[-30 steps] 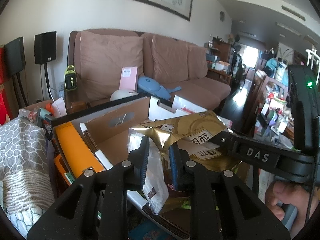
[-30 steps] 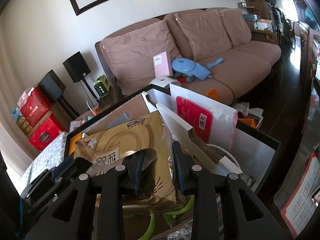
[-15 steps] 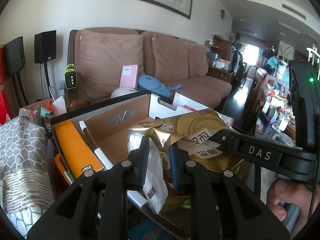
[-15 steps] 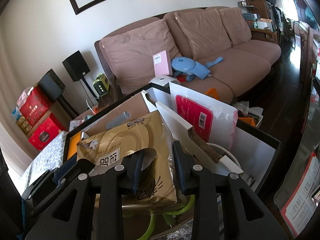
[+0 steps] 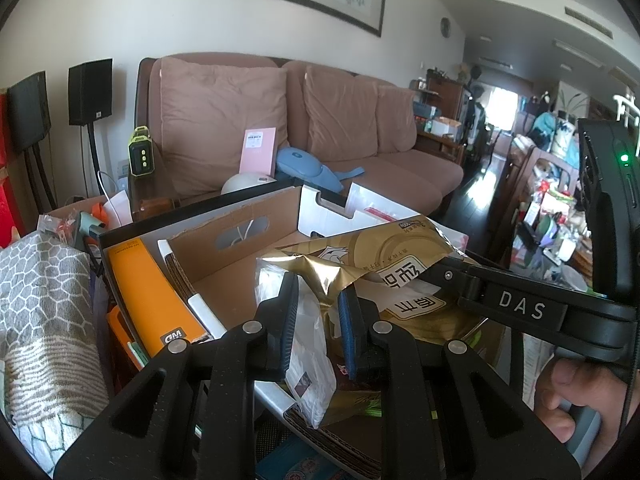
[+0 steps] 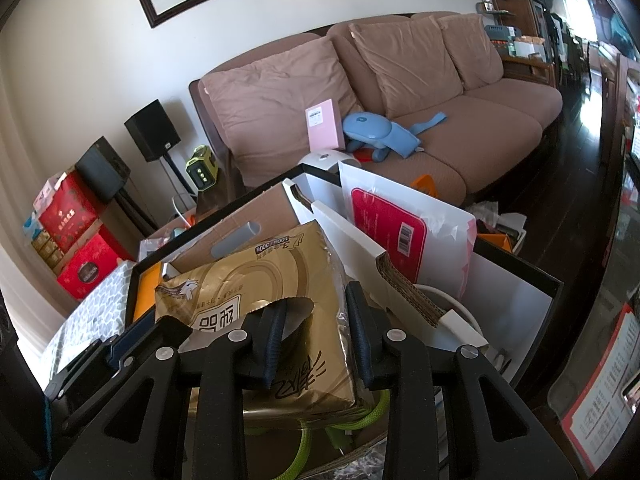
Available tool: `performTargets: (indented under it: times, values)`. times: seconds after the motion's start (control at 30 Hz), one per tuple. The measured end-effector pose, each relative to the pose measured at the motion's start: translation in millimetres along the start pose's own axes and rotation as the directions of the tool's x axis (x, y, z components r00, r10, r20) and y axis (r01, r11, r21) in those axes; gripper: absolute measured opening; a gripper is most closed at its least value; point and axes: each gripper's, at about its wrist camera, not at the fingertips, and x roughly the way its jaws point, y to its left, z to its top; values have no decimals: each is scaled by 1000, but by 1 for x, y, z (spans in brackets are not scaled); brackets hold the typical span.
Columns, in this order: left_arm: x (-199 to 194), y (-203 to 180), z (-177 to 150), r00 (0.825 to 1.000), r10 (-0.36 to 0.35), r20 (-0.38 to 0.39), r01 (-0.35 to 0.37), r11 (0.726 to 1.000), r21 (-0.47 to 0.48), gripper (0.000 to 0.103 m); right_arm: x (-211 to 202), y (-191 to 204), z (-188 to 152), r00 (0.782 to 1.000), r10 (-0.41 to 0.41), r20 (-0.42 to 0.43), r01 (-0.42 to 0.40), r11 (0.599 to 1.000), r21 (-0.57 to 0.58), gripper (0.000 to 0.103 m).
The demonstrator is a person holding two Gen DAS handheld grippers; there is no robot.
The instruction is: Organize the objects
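Above the cardboard box (image 5: 240, 264), both grippers (left (image 5: 318, 320), right (image 6: 316, 332)) pinch the gold tissue pack (image 6: 256, 280), which next needs lowering inside.

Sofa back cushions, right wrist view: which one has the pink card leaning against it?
The big cushion at the speaker end of the sofa; the pink card stands against its lower corner. The other two back cushions have nothing leaning on them.

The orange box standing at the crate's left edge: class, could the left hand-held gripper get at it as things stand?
Probably not yet: the left hand-held gripper is shut on the gold packet. The orange box itself stands uncovered.
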Motion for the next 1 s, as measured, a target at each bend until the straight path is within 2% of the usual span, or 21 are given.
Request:
performTargets:
  times: [1.0]
  values:
    - [1,0,-1,1000,1,-2,-1,1000,3,18,1,1,0,1000,0,-3,0,1000,1,36]
